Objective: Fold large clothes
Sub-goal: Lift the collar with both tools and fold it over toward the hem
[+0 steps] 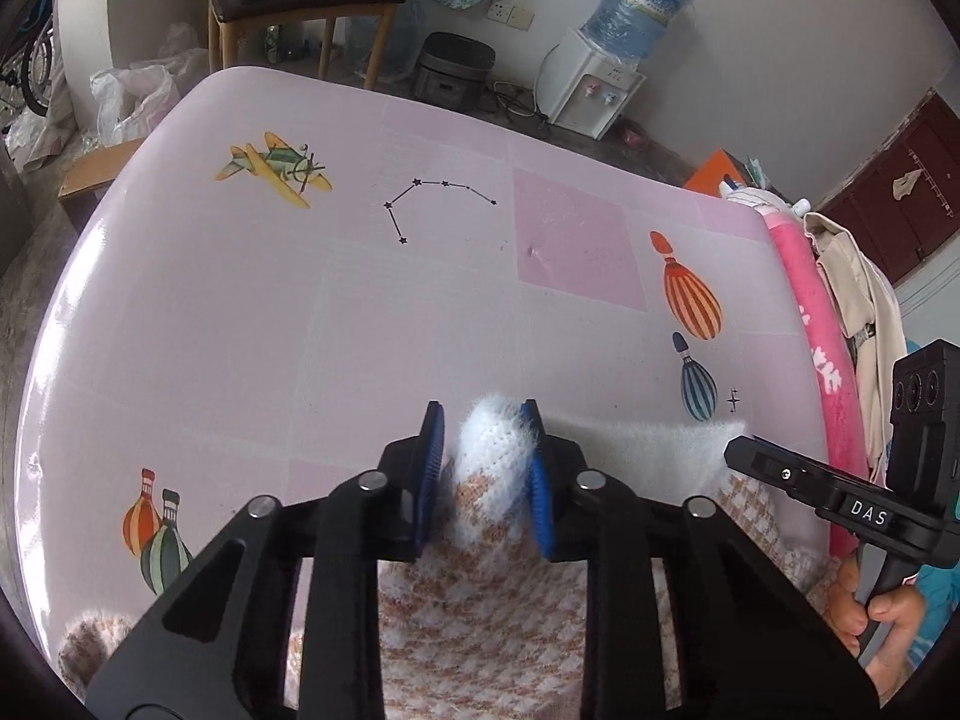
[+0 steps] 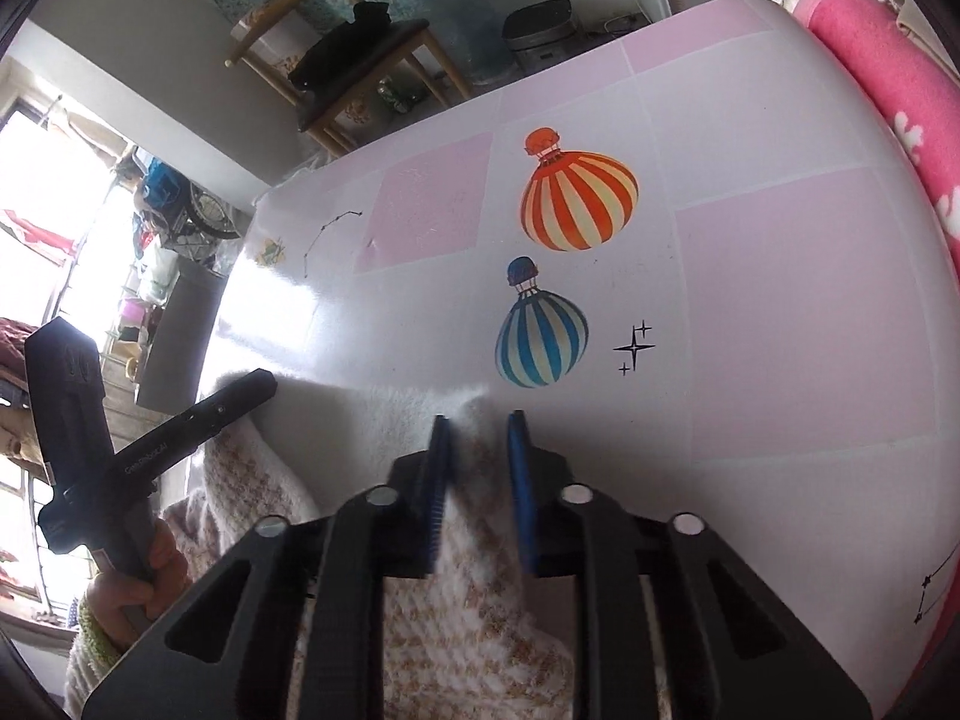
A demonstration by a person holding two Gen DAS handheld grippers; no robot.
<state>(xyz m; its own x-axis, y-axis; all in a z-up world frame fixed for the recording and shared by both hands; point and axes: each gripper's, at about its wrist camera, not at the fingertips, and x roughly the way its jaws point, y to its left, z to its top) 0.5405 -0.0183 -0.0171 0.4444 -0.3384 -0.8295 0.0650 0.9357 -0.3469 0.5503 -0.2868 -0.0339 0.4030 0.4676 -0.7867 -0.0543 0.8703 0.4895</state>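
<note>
- At the far left of my left camera I see plastic bags [image 1: 135,96] on the floor, and behind them a wooden chair [image 1: 300,6] with dark cloth piled on its seat.
- The table [image 1: 270,312] fills the middle; its pink cover carries a printed yellow plane [image 1: 273,168] and striped balloons.
- My left gripper [image 1: 487,468] has its blue pads pressed onto a bunched fold of the sweater [image 1: 480,618], pinching it; white fluffy knit bulges up between the pads.
- The sweater, white with a tan check, lies at the near edge of the table and runs under both tools; its white edge stretches right from my left gripper.
- Past the table's far edge stand a rice cooker [image 1: 453,69] and a water dispenser [image 1: 591,90] with its blue bottle.
- My right gripper [image 2: 480,480] also clamps the sweater: a ridge of knit rises between its blue pads, just before the blue balloon [image 2: 540,330] print.
- On the right a pink blanket [image 1: 822,360] lies along the table edge, with a beige garment [image 1: 864,294] draped beside it.
</note>
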